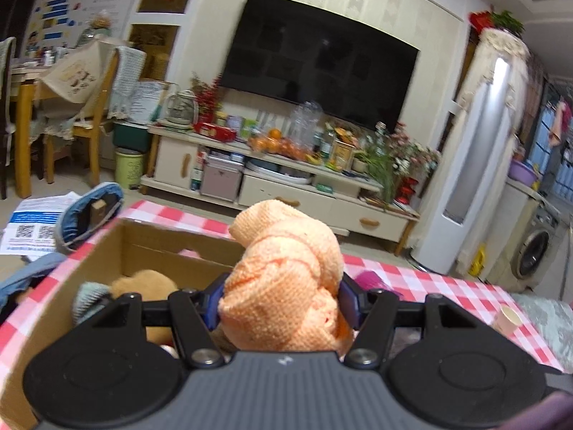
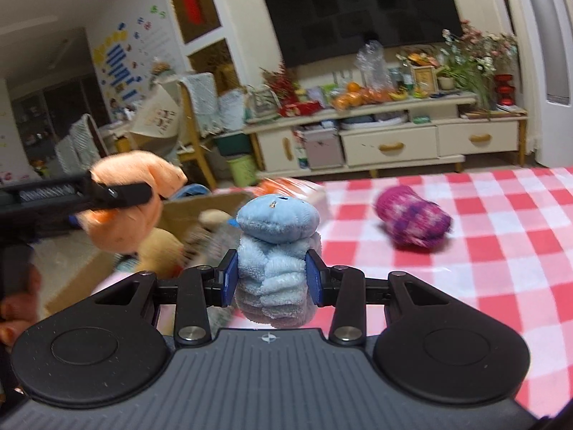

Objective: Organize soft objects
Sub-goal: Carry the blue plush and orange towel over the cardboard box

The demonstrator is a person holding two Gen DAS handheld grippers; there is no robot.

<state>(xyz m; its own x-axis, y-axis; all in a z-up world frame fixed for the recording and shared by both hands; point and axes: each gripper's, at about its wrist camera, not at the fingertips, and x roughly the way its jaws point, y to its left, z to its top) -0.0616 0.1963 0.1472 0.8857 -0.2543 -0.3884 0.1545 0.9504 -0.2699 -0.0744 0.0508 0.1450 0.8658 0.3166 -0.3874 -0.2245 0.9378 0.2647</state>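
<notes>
The left gripper (image 1: 281,302) was clamped on a bunched orange knitted cloth (image 1: 286,279), its 2 blue pads (image 1: 211,304) pressed into the fabric from either side so that the cloth bulged up and forward between them. The gripper held it above the open cardboard box (image 1: 154,247), just over the near-right part of the opening. Inside the box lay a tan plush toy (image 1: 143,283) with a pale green-grey soft item (image 1: 87,295) touching it on the left. From the right wrist view the same orange cloth (image 2: 121,211) showed at the left, pinched by the left gripper's black finger, with the box (image 2: 189,211) and the tan plush (image 2: 159,251) below it.

The right gripper (image 2: 272,279) was closed on a light blue plush toy (image 2: 275,247) — the blue pads (image 2: 229,279) squeezed its fluffy body, and its rounded head stood upright above the fingers. It was held over the red-and-white checked tablecloth (image 2: 483,251), just right of the box.

On the cloth, well to the right of the blue toy, lay a rolled magenta-and-purple knitted sock (image 2: 412,218), on its side and blurred. Beyond the box an orange package (image 2: 286,186) rested on the table edge, too blurred to identify. A paper cup (image 1: 506,319) stood near the table's right edge in the left wrist view, and a denim item (image 1: 89,211) lay at the box's far-left corner. Behind — a TV cabinet (image 1: 286,182) crowded with oranges and bottles.
</notes>
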